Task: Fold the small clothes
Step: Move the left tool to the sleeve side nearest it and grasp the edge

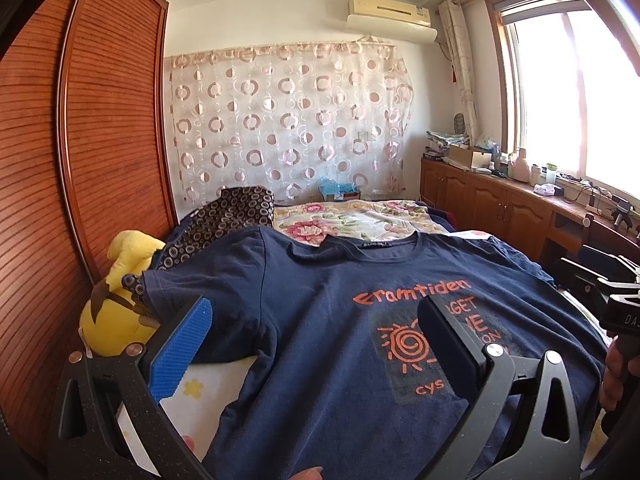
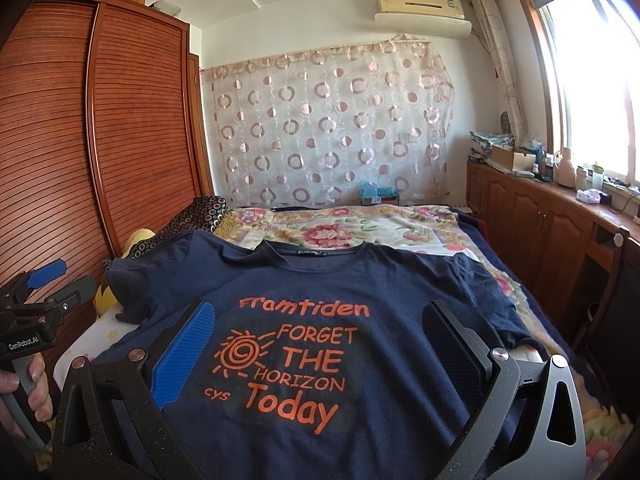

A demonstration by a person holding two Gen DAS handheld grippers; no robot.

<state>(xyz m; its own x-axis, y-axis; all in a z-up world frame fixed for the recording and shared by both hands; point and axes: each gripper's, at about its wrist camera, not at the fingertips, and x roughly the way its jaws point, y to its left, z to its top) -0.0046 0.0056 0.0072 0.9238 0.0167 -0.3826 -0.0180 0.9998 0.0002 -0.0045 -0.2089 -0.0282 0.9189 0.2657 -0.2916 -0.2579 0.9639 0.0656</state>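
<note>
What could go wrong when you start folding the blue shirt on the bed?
1. The left sleeve lies bunched against the yellow plush toy, so it might snag or drag the toy along.
2. The navy T-shirt rests on a soft floral blanket; jaws closing on it could pinch the bedding too.
3. Both the left gripper and right gripper hover open over the print, not the edges, so a grab here may crumple the shirt.
</note>
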